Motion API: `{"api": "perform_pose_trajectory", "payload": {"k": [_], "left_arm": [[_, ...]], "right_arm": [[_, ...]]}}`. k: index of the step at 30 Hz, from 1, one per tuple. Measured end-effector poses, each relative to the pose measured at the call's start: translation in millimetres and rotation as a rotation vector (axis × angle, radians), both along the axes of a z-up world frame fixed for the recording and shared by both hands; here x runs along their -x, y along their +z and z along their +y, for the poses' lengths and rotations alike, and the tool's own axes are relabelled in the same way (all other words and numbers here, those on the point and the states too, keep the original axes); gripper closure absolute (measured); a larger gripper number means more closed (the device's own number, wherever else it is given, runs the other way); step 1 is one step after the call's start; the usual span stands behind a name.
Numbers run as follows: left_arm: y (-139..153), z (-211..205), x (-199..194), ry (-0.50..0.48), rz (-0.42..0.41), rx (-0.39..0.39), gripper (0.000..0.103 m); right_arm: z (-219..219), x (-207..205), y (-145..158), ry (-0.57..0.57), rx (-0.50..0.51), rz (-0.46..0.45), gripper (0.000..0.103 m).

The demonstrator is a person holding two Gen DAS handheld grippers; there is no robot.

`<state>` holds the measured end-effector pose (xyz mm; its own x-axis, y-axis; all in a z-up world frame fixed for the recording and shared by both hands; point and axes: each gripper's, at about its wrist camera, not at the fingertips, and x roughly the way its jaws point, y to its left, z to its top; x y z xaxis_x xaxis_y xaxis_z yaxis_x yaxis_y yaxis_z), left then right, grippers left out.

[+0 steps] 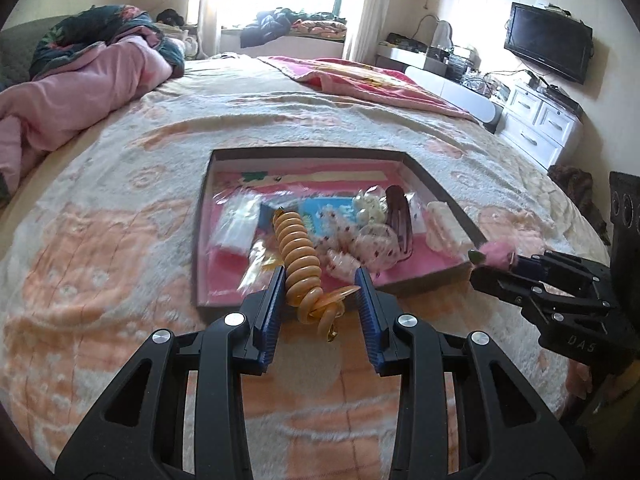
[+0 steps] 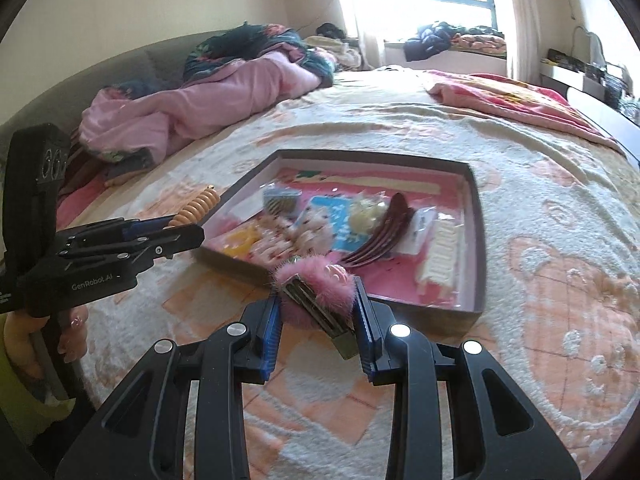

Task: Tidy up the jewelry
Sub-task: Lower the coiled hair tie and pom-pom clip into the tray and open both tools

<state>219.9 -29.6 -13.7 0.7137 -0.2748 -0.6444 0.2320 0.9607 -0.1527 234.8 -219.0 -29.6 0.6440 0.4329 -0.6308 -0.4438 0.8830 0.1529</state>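
Your left claw (image 1: 320,292) grips an orange spiral hair tie (image 1: 299,256), and your right claw (image 2: 318,312) clamps a pink fluffy hair clip (image 2: 320,286), both held above the bed (image 1: 120,208), near the accessory-filled tray (image 1: 440,196).

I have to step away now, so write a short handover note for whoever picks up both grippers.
Left gripper: shut on the orange spiral hair tie.
Right gripper: shut on the pink fluffy hair clip.
Both are at the near edge of the box on the bed.
Done: packets, a dark clip and a white clip lie in the box.
Left: place both held pieces.
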Motion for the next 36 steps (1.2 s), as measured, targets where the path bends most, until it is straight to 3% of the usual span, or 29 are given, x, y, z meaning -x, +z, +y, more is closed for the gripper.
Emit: {"api": "perform_pose_trajectory", "payload": {"k": [14, 25, 28, 30, 34, 36], "left_arm": [[-10, -15, -56, -0.025, 0.001, 0.000, 0.076], [-31, -8, -65, -0.009, 0.045, -0.004, 0.072], [-30, -9, -62, -0.008, 0.039, -0.011, 0.065], [-28, -8, -60, -0.006, 0.031, -0.009, 0.054], [-22, -6, -52, 0.002, 0.009, -0.010, 0.046], [-16, -5, -45, 0.010, -0.009, -0.007, 0.039]], "right_arm": [[-5, -45, -15, -0.105, 0.039, 0.011, 0.072], [9, -66, -41, -0.121, 0.062, 0.065, 0.069], [8, -63, -39, -0.123, 0.052, 0.057, 0.057], [5, -60, -36, -0.127, 0.041, 0.045, 0.046], [-3, -48, -26, -0.140, 0.016, 0.014, 0.041], [-7, -40, -20, -0.149, 0.008, -0.010, 0.030]]}}
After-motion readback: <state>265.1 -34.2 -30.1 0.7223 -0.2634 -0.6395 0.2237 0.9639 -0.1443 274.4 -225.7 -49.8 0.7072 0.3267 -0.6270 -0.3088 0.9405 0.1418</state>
